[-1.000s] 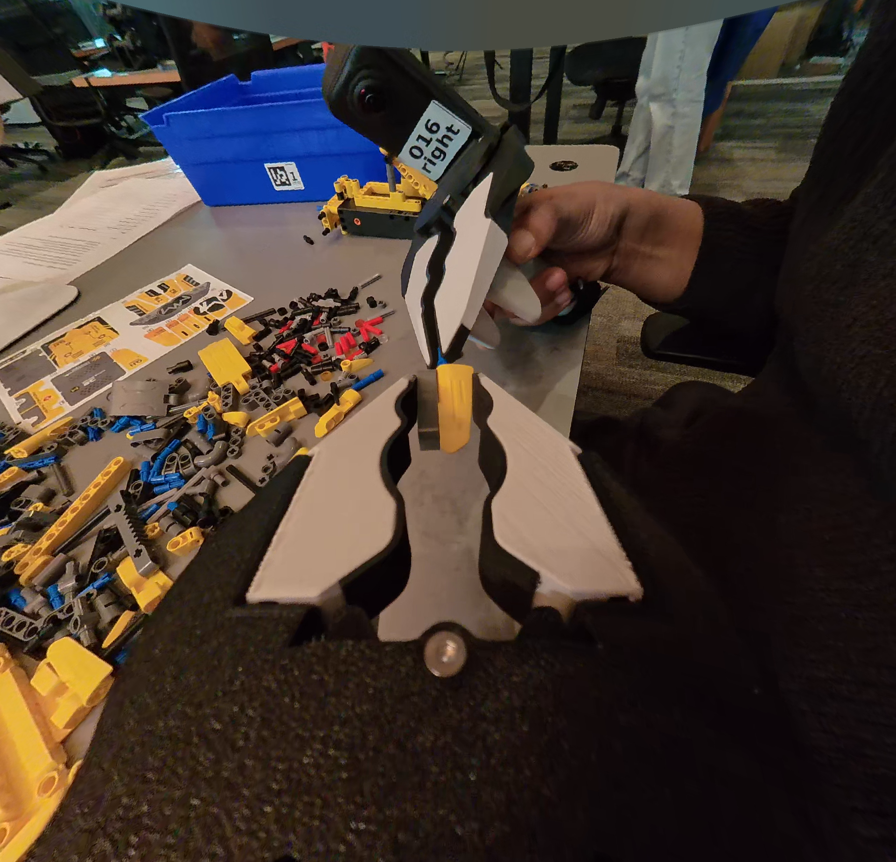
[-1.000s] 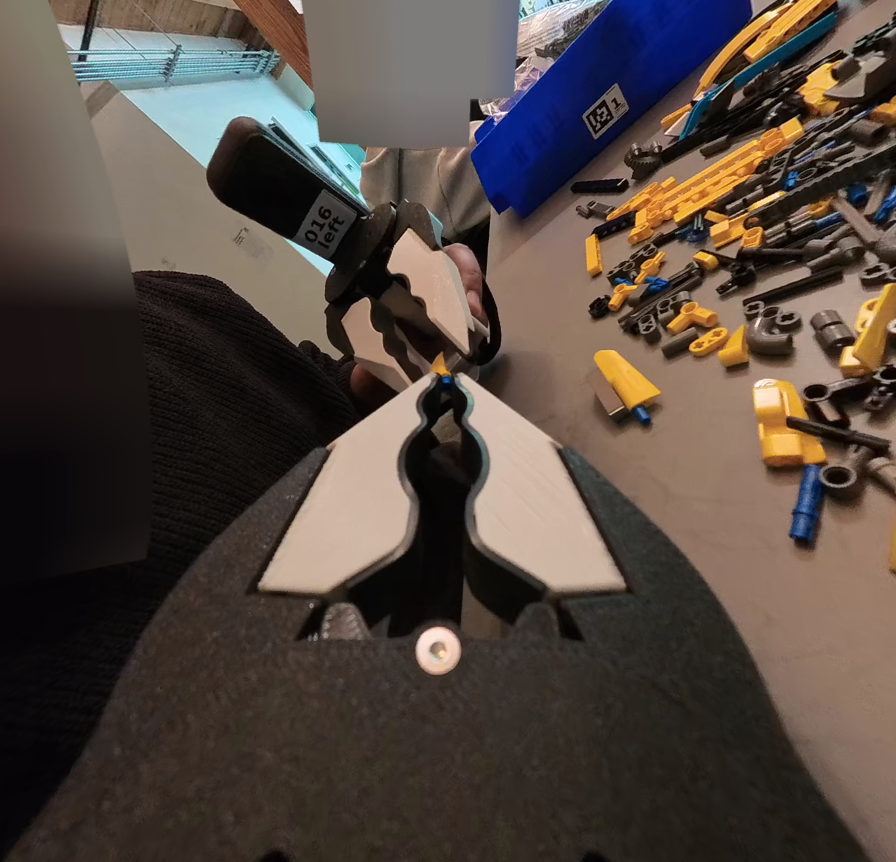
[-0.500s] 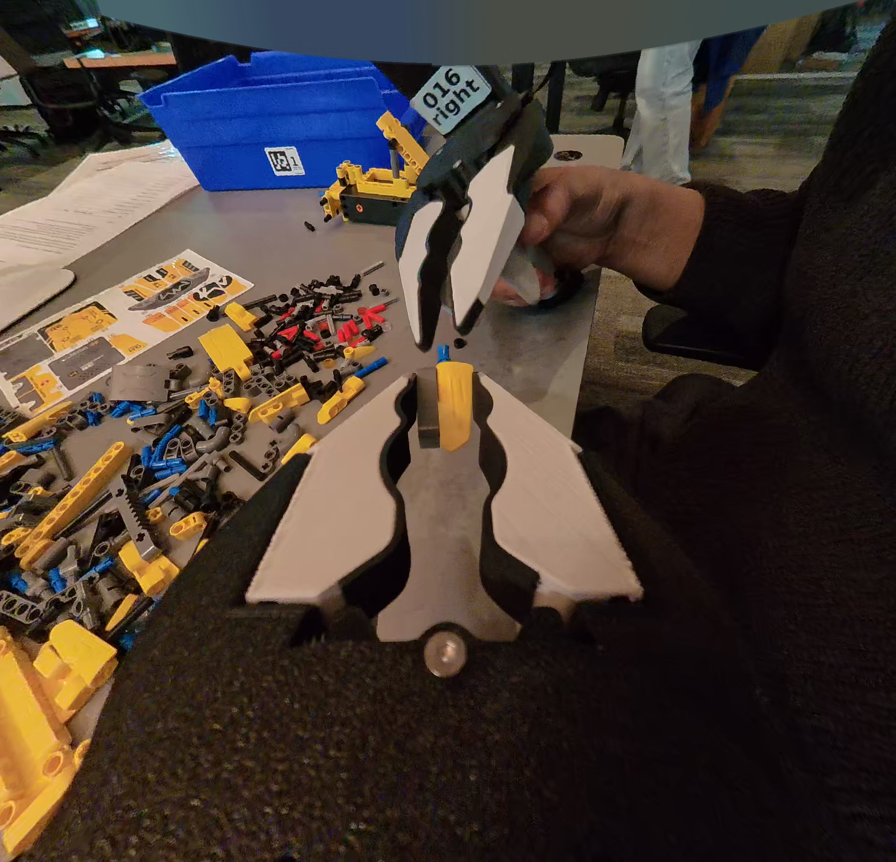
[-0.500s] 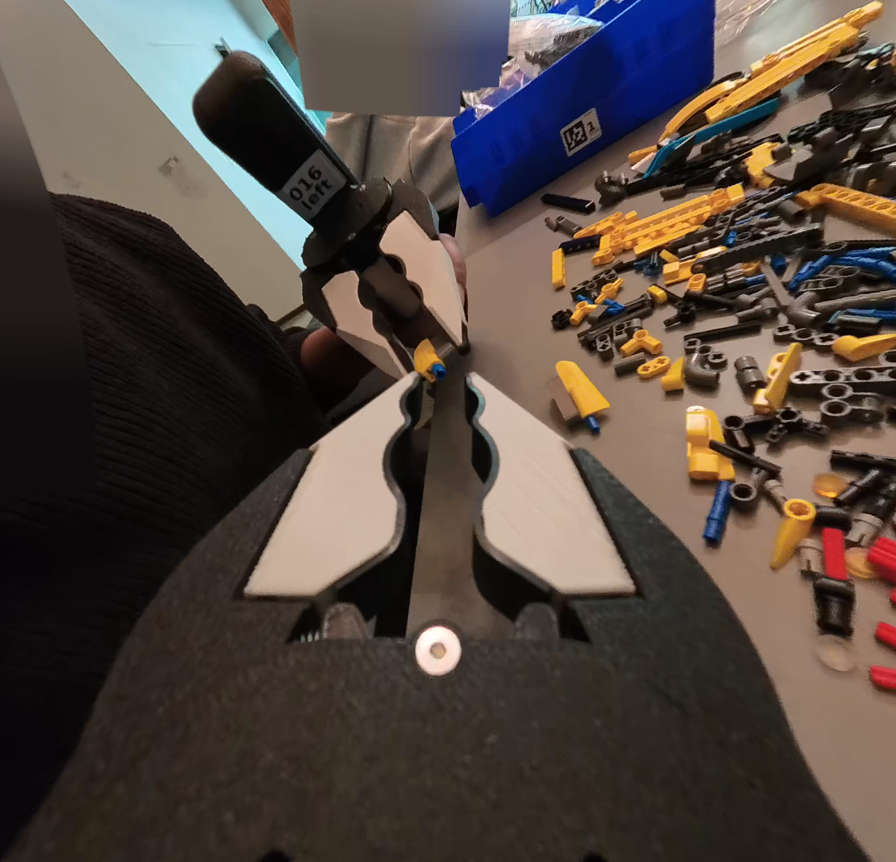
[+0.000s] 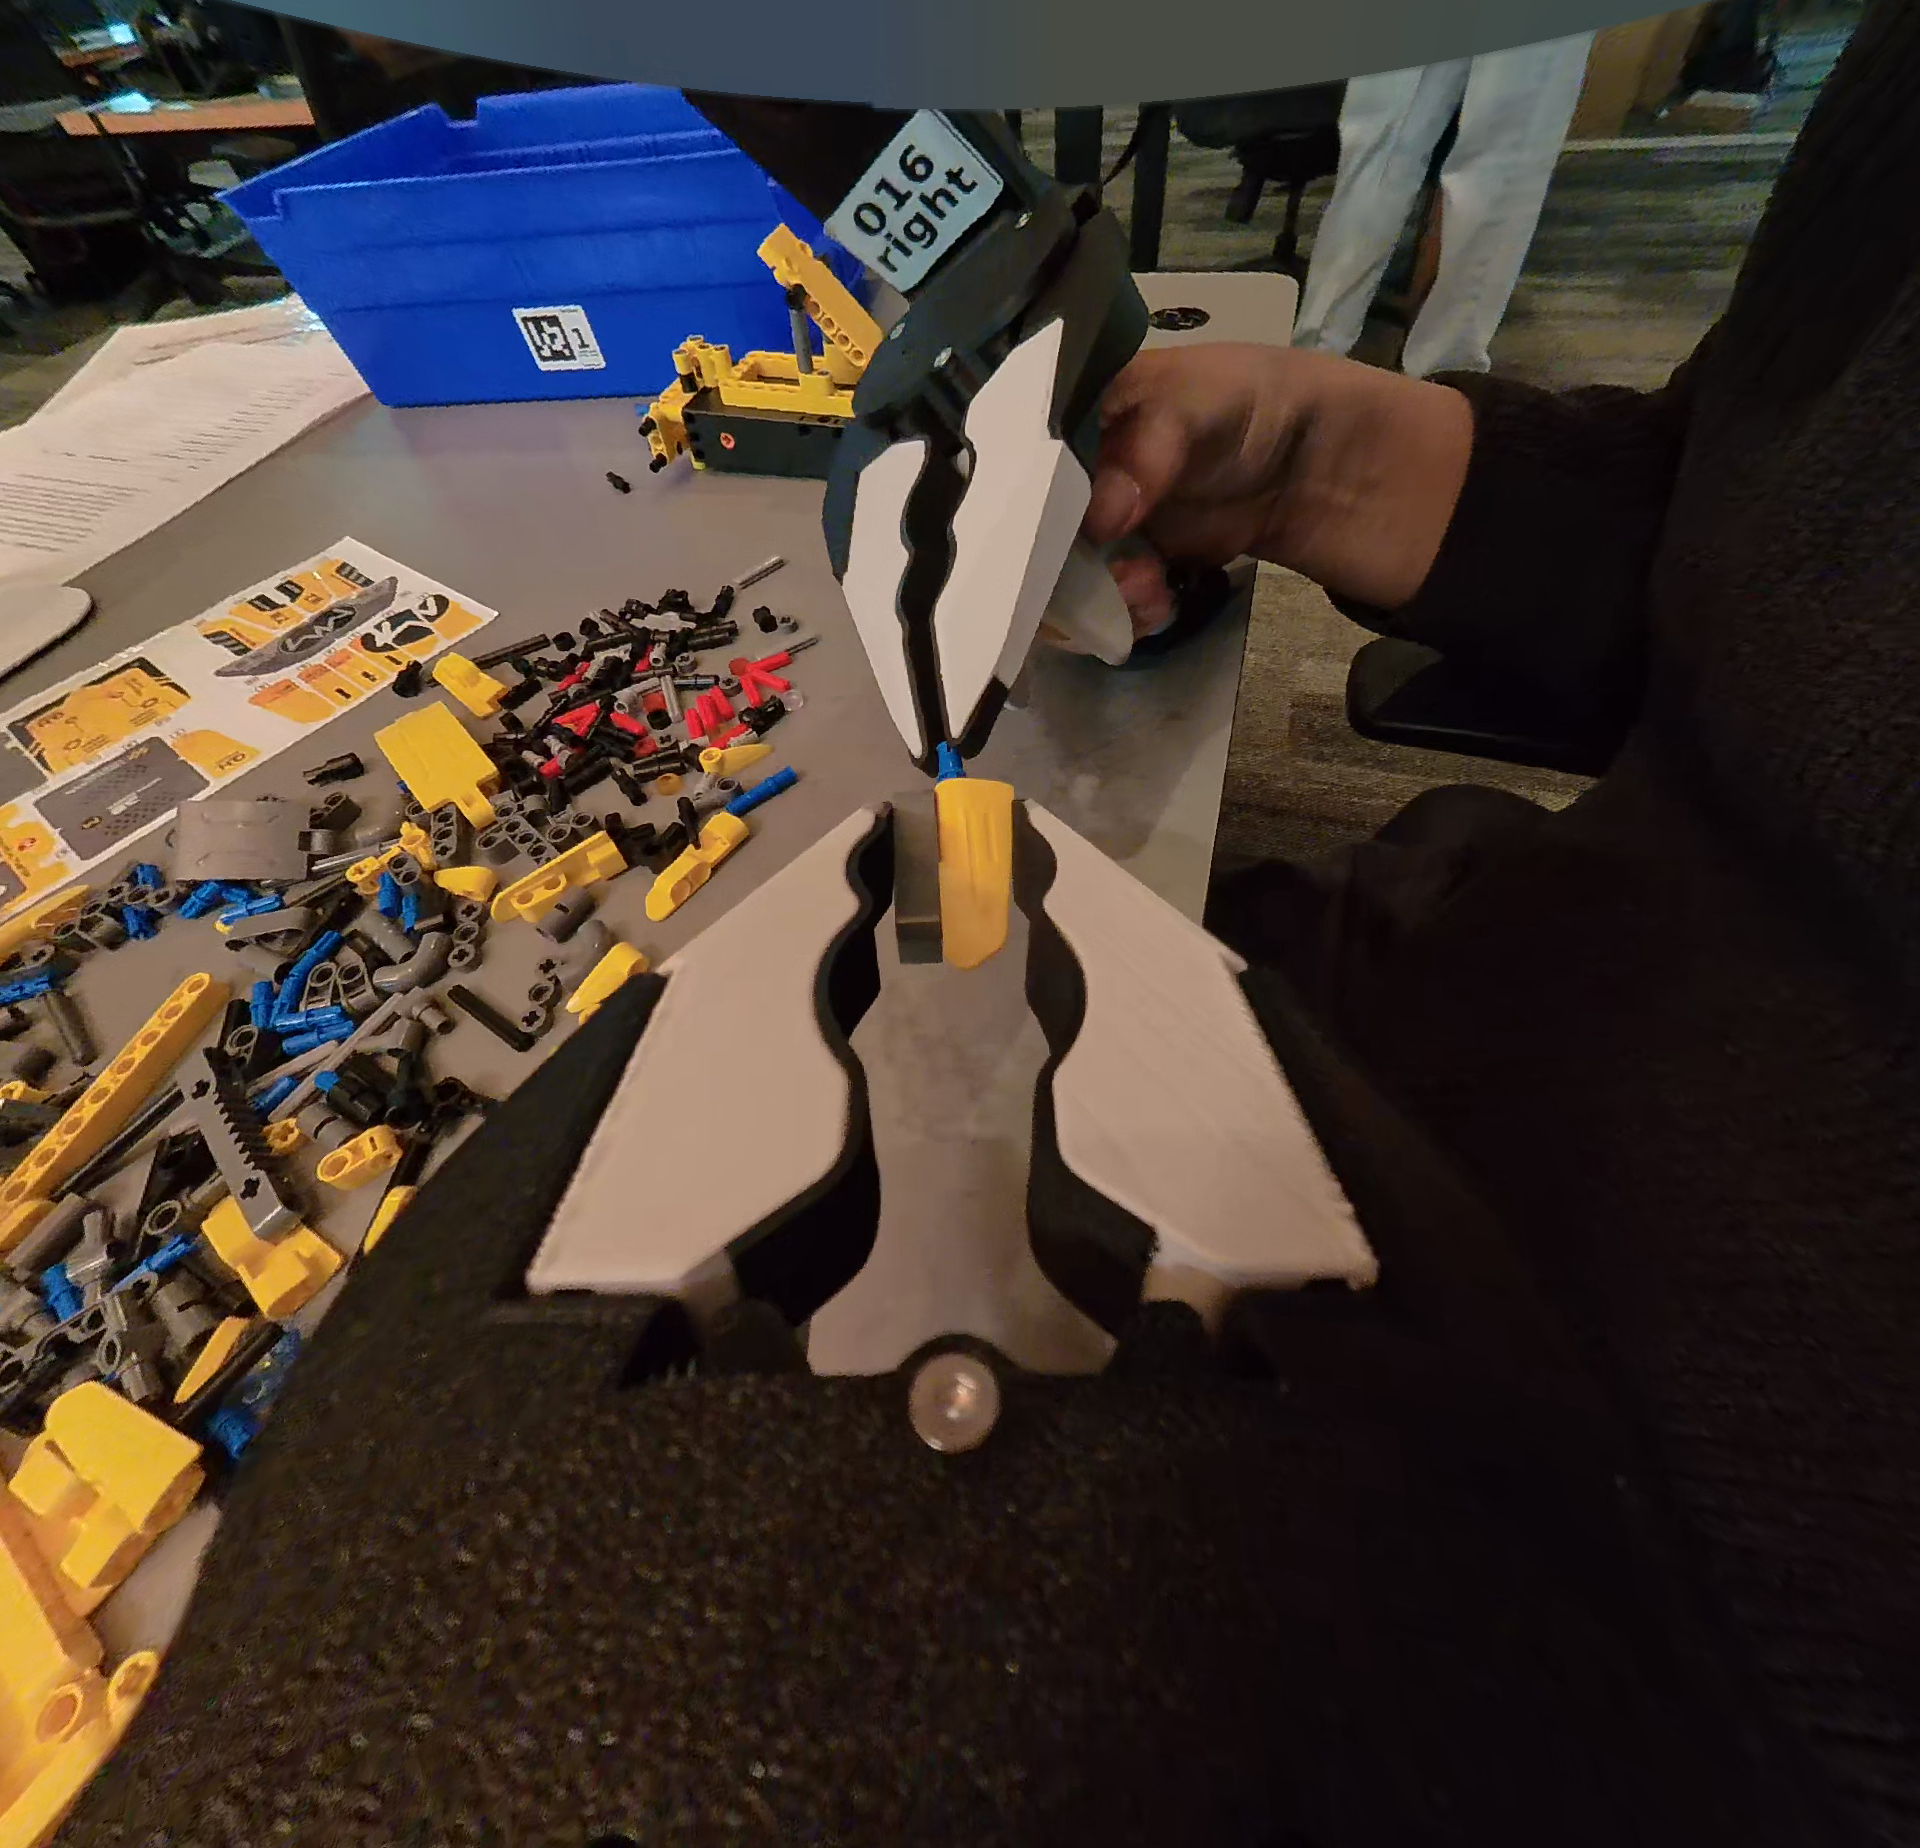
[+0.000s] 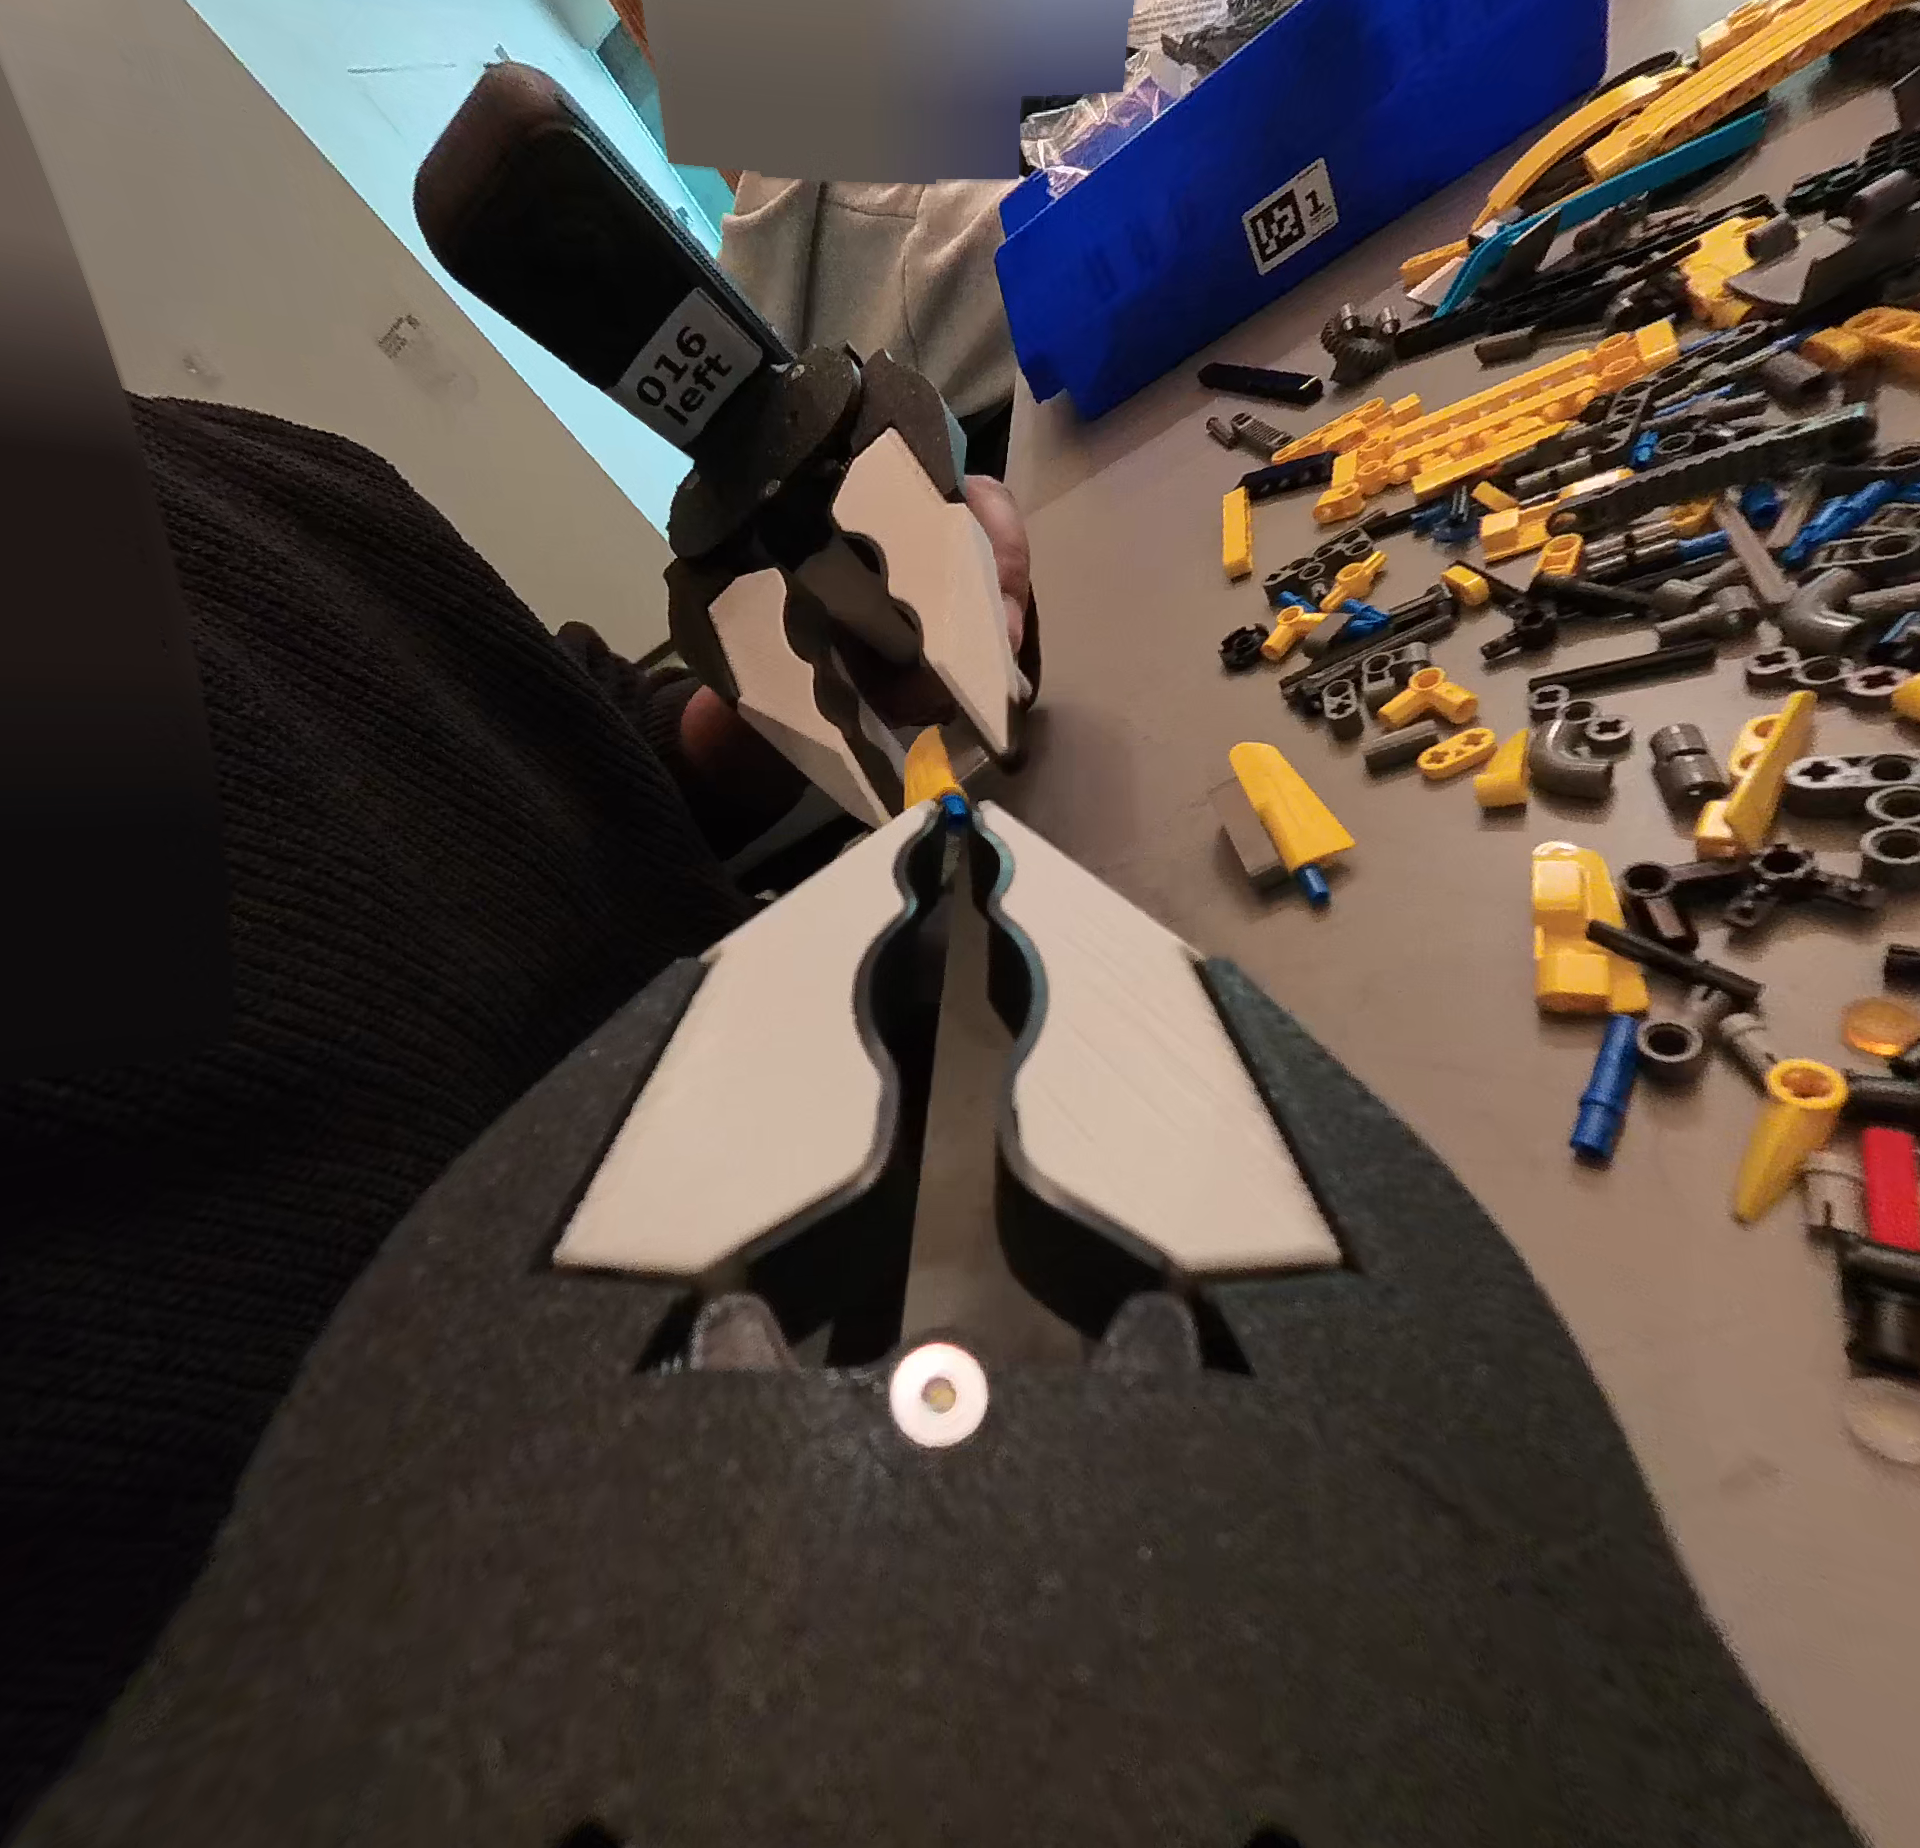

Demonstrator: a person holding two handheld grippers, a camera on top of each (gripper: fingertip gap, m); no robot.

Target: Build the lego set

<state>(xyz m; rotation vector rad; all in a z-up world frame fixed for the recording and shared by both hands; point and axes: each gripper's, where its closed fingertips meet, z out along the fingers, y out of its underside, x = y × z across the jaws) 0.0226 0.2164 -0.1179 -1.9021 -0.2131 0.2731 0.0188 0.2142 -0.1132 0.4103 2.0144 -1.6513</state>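
Note:
My left gripper [image 5: 954, 832] is shut on a yellow curved piece [image 5: 971, 884] with a grey block [image 5: 916, 905] on its side, held above the table's near edge. A short blue pin [image 5: 945, 759] sticks out of the piece's tip. My right gripper [image 5: 943, 754] points down at that tip, its jaws closed on the pin. In the right wrist view my right gripper [image 6: 951, 813] pinches the blue pin [image 6: 954, 811], and the left gripper [image 6: 940, 770] holds the yellow piece [image 6: 928, 759] just beyond it.
The grey table [image 5: 540, 489] holds a spread of yellow, black, blue and red building parts [image 5: 436, 863]. A blue bin [image 5: 520, 240], a part-built yellow model [image 5: 769, 385], a sticker sheet [image 5: 239, 655] and papers [image 5: 156, 416] lie behind. A similar yellow piece [image 6: 1288, 811] lies nearby. Both grippers' tips are close together, under 4 cm apart.
Half a second ago my right gripper was open and lifted off the piece. It has come back down and closed on the blue pin. The left gripper has held still.

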